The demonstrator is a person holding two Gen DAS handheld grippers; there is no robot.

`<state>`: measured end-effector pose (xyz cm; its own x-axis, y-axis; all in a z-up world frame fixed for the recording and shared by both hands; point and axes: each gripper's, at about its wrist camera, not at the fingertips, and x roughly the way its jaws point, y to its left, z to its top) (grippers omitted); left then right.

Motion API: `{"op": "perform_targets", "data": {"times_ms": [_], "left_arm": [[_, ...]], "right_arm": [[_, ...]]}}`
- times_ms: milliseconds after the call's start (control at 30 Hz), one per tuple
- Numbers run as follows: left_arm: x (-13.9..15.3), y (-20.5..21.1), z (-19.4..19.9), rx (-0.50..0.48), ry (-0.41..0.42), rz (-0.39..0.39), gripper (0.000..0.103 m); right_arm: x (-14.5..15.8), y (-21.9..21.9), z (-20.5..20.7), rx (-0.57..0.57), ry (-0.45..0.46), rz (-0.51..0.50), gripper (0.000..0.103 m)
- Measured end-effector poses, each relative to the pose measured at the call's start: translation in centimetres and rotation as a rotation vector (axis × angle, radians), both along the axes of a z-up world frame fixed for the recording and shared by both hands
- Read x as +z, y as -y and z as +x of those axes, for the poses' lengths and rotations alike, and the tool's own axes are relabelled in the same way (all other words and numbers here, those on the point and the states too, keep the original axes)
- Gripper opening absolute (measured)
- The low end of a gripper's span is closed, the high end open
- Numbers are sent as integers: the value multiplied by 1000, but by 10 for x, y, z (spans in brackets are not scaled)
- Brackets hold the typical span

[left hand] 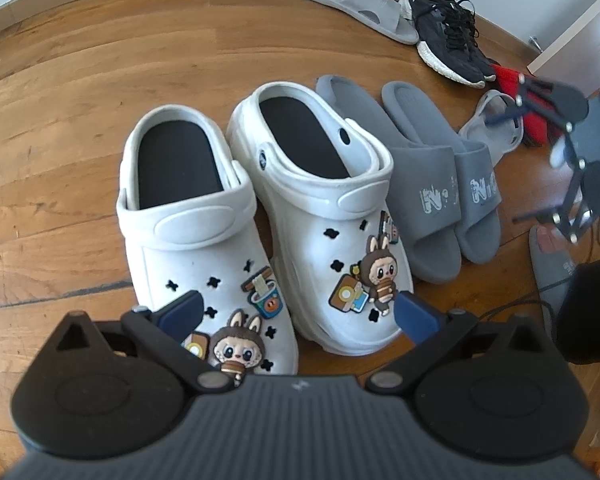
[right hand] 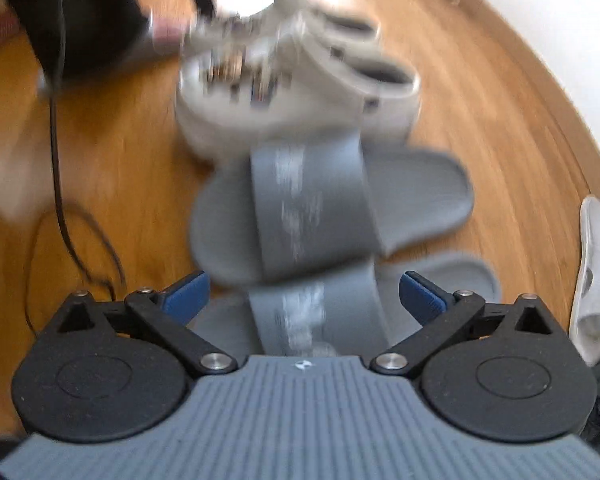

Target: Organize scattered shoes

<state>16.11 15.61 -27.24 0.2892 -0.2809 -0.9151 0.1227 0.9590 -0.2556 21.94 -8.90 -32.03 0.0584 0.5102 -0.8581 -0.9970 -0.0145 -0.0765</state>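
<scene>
So left claw [left hand: 296,314] is spread wide w/ nothing in it, right over the clogs' [left hand: 260,216] toes; right claw [right hand: 304,296] also released, above the slides [right hand: 312,208].

- White clogs [left hand: 260,220] with cartoon charms stand upright side by side on the wooden floor [left hand: 60,140].
- Dark grey slides [left hand: 440,184] lie paired just beside them.
- Light grey slide [left hand: 352,4] and black sneakers [left hand: 448,28] lie farther off.
</scene>
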Motion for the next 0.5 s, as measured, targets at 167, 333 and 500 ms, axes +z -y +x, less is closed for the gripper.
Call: {"op": "perform_targets", "data": {"times_ms": [167, 333, 500], "left_arm": [[0, 3, 1, -13, -2, 11, 102], [-1, -3, -1, -6, -9, 3, 102], [-1, -6, 1, 9, -10, -6, 102]], "right_arm": [[-20, -43, 3, -10, 28, -10, 96], [-59, -78, -13, -38, 34, -168, 82], [-58, -82, -22, -61, 20, -247, 82]]}}
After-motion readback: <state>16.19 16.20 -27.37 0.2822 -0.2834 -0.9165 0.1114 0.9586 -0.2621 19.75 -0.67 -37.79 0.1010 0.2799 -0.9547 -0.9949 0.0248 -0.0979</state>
